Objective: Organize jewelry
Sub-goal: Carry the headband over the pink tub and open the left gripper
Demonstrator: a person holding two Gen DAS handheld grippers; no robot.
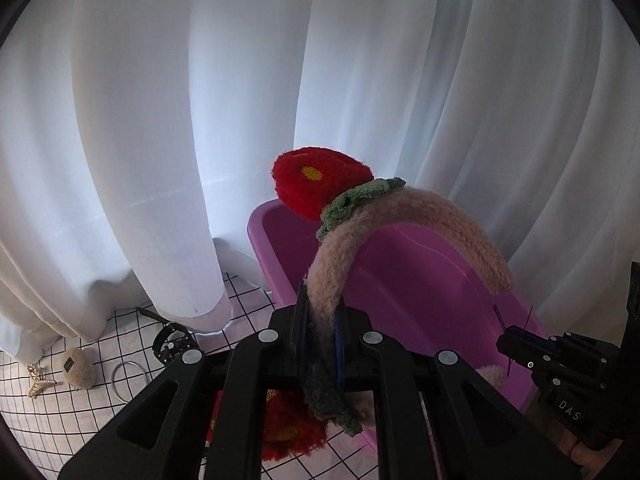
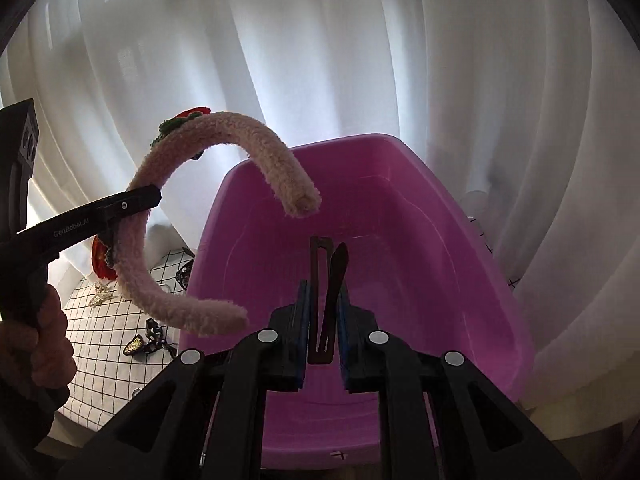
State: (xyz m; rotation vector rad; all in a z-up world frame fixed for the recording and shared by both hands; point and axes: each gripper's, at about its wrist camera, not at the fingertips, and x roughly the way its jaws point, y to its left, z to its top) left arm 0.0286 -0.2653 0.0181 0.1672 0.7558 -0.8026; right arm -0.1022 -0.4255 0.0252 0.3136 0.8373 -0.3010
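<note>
My left gripper (image 1: 320, 312) is shut on a fuzzy pink headband (image 1: 420, 216) with red knitted flowers (image 1: 316, 180) and green leaves, held in the air over the left rim of a purple plastic bin (image 1: 420, 292). The headband (image 2: 192, 184) and the left gripper (image 2: 132, 204) also show in the right wrist view. My right gripper (image 2: 324, 300) is shut on a dark brown hair clip (image 2: 326, 296), held above the inside of the purple bin (image 2: 460, 240). The right gripper (image 1: 516, 344) also shows at the right in the left wrist view.
A white cloth with a black grid (image 1: 80, 400) covers the table. On it lie a beige fuzzy clip (image 1: 78, 366), a pearl clip (image 1: 38, 380), a metal ring bangle (image 1: 126, 380) and a black clip (image 1: 174, 344). White curtains (image 1: 240, 100) hang close behind the bin.
</note>
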